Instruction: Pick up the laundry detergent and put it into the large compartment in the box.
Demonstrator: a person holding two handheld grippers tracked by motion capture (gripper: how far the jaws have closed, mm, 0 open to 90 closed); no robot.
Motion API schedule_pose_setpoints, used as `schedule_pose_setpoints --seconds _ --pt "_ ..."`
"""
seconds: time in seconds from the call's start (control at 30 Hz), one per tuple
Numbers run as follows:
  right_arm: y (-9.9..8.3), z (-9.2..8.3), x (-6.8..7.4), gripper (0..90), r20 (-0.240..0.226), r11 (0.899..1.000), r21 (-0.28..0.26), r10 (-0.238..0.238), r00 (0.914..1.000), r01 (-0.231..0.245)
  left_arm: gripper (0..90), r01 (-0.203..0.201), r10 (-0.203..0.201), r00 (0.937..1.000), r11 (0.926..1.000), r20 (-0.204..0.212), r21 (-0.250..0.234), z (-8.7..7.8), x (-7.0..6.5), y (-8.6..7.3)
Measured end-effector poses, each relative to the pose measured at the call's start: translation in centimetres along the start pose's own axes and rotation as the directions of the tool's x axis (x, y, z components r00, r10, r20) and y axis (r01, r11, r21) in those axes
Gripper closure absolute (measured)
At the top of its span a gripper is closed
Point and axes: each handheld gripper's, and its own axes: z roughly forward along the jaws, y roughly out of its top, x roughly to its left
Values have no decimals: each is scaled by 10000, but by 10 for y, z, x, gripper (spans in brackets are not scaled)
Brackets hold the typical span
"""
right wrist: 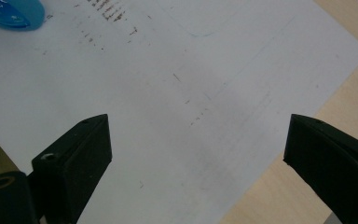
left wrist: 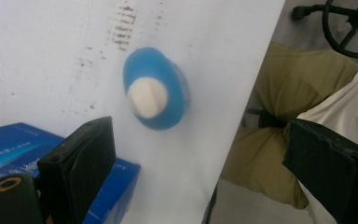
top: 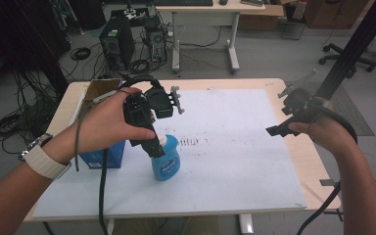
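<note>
On the table (top: 274, 196), one blue bottle (top: 166, 164) (white cap), one blue box (top: 100, 156), two grippers, jaws released.

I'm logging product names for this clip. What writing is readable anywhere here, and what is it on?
No text reads clearly.
Blue plastic bottle with white cap: white label, lettering too blurred.
Blue cardboard box: pale lettering, too blurred and partly hidden behind the left tool.
White table mat: dark smudges, not writing.
</note>
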Motion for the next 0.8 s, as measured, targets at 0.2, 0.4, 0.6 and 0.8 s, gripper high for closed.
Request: schedule_pose_setpoints --seconds 0.2,0.4,0.6,0.8 --pt "0 1 0 75 -17 10000 21 -18 10000 18 89 471 -472 9987 9989 -207 -41 -1 4 1" --pt "1 2 0 75 -38 10000 0 -35 10000 35 93 1254 -1255 9919 9921 -221 -41 -3 11 1" --pt "0 2 -1 75 -43 10000 -6 5 10000 -5 93 1622 -1622 9865 9868 -215 -39 -2 15 1" --pt "0 2 -1 75 -58 10000 -31 -16 10000 16 94 2067 -2068 9778 9784 -330 -51 -1 18 3"
